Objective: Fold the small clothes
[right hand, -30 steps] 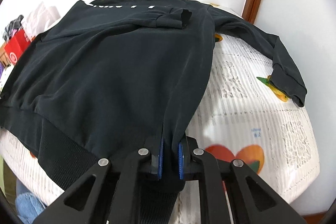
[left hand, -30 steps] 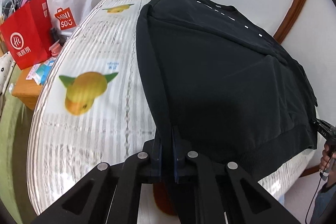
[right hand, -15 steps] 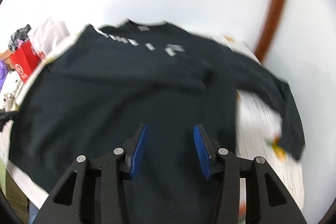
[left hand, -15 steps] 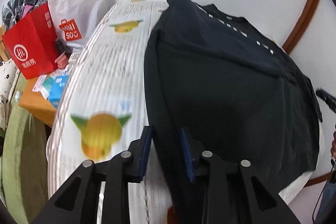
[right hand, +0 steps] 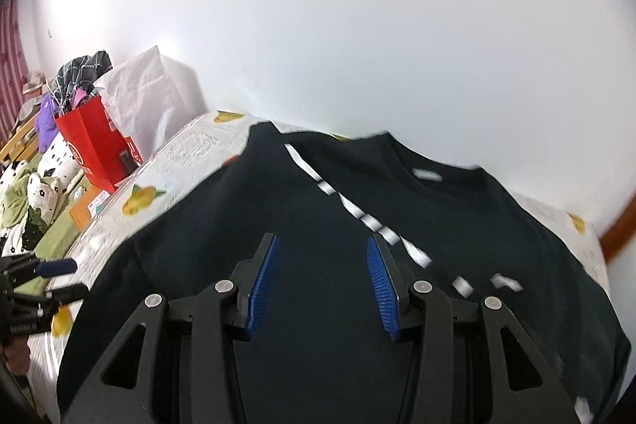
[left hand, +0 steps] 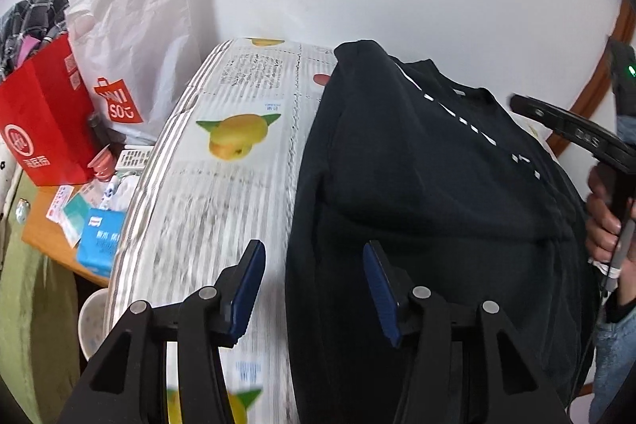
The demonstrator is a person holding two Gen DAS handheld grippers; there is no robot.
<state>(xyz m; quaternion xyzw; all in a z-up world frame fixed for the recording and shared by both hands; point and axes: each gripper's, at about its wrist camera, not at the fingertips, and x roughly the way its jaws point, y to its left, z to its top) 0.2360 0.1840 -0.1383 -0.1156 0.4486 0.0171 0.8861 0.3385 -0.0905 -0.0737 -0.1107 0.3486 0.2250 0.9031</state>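
Note:
A black sweatshirt (left hand: 429,193) with white dashes across the chest lies spread on a fruit-printed white table cover (left hand: 222,193). My left gripper (left hand: 314,285) hovers above the sweatshirt's left edge, its jaws opening, with nothing held between the blue pads. My right gripper (right hand: 322,285) is open above the middle of the sweatshirt (right hand: 326,225), pointing toward the collar, nothing between its pads. In the left wrist view the right gripper (left hand: 572,134) and the hand (left hand: 604,221) holding it show at the right edge. The left gripper (right hand: 43,281) appears at the left edge of the right wrist view.
A red paper bag (left hand: 43,122) and a white shopping bag (left hand: 135,54) stand left of the table on a wooden stand with small boxes (left hand: 99,241). A white wall is close behind. A brown wooden frame (right hand: 620,229) runs at the right.
Both grippers let go of the sweatshirt's bottom hem and opened. Both rose and moved forward over the garment; the right one swung far toward the collar, the left one along the left edge.

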